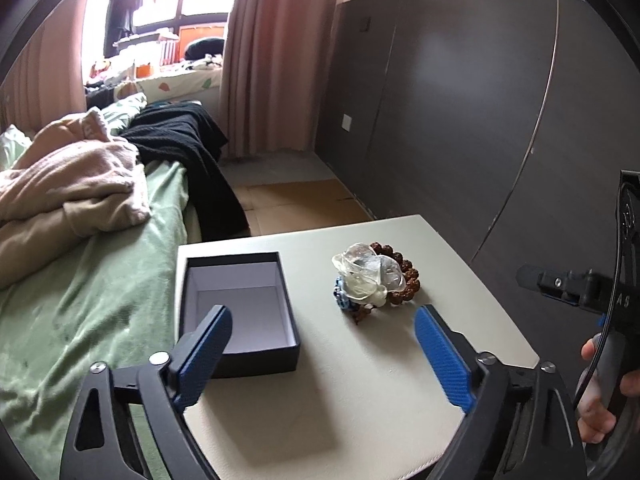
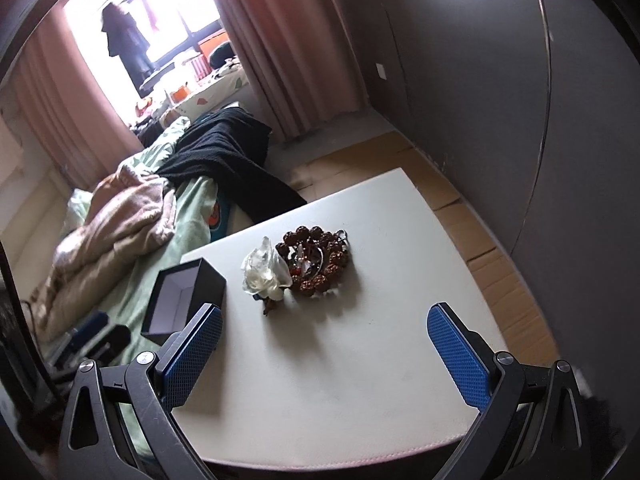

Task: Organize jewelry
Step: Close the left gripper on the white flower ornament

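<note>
A dark open box [image 1: 236,308] with a pale lining sits empty on the left part of a small white table [image 1: 360,392]. To its right lies a heap of jewelry: a brown bead bracelet [image 1: 404,276], a clear crystal piece [image 1: 366,276] and a blue item [image 1: 343,298]. My left gripper [image 1: 322,318] hovers open above the table's near side, its left finger over the box's near corner, nothing between its fingers. In the right wrist view the box [image 2: 182,300], the crystal piece [image 2: 264,274] and the bead bracelet [image 2: 316,260] lie ahead of my open, empty right gripper [image 2: 324,318].
A bed with a green sheet [image 1: 92,288], a pink blanket [image 1: 68,184] and a black garment [image 1: 188,152] adjoins the table on the left. A dark panelled wall [image 1: 460,100] stands to the right. A hand [image 1: 600,396] holds the other gripper's handle at the left wrist view's right edge.
</note>
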The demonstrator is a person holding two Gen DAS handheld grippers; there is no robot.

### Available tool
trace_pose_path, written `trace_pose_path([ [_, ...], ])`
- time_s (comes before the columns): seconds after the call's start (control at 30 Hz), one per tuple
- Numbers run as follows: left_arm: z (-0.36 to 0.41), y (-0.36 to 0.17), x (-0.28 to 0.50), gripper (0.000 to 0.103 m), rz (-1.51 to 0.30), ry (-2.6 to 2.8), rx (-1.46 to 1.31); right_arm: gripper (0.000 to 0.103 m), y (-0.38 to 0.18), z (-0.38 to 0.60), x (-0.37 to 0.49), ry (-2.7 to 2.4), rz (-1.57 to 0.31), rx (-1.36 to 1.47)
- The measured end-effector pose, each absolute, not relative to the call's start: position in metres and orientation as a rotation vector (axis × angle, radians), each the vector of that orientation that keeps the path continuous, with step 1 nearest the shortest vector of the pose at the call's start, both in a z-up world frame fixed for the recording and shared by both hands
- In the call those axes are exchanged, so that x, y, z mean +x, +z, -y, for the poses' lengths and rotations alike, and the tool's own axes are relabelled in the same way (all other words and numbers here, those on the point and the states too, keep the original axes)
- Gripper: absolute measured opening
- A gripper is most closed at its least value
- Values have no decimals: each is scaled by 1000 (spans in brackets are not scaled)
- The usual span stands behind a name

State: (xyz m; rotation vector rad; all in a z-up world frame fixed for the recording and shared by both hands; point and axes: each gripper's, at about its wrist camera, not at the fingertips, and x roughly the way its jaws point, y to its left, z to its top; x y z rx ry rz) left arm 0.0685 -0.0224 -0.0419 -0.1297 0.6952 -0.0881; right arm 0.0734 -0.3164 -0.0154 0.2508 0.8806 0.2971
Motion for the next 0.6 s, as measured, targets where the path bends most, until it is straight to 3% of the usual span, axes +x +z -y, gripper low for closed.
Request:
trace_pose_path([
  [0.17, 28, -51, 86, 76, -724, -110, -143, 103, -21, 327, 88, 304, -905, 341],
  [0.6, 64, -70, 136, 71, -778, -188, -129, 102, -49, 343, 130, 307, -1003, 536],
])
